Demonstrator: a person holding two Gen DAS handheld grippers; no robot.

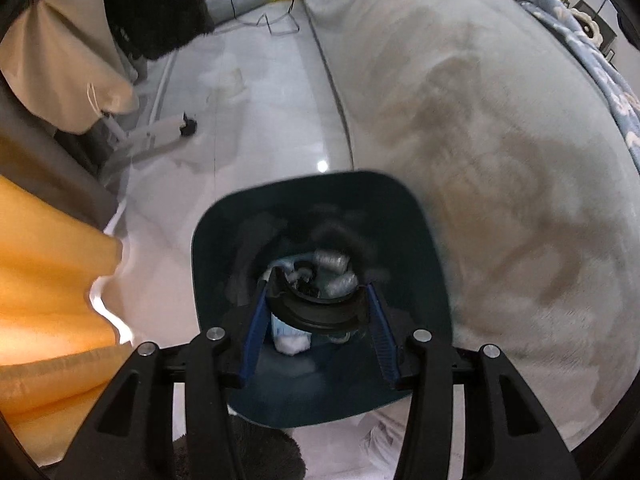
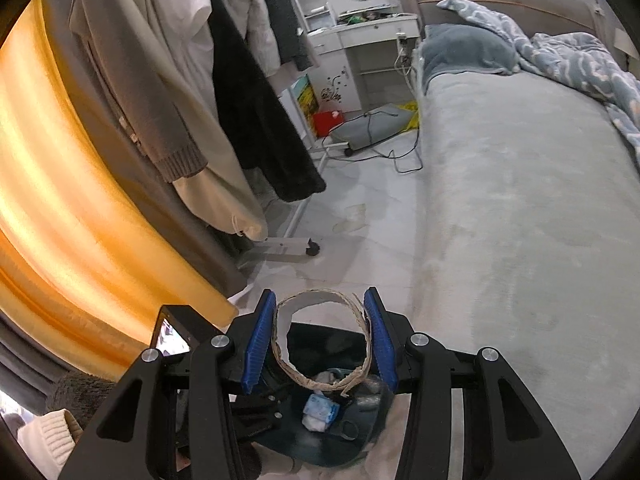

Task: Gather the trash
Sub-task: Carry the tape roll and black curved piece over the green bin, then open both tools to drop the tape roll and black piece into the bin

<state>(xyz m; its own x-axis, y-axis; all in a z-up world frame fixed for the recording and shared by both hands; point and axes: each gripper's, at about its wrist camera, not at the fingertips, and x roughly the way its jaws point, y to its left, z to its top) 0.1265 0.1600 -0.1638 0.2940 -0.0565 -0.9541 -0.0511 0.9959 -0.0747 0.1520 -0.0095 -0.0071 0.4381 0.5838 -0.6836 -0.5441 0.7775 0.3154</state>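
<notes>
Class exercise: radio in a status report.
Left gripper shut on black lid over bin. Right gripper shut on cardboard ring. Nothing blocking.

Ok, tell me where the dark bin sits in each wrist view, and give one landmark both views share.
Left wrist view: the dark bin fills the lower centre, seen from above, beneath the left gripper, which holds a black round piece.
Right wrist view: the same bin is at the bottom centre, below the right gripper holding a cardboard ring.
Shared landmark: the grey bed on the right.
</notes>
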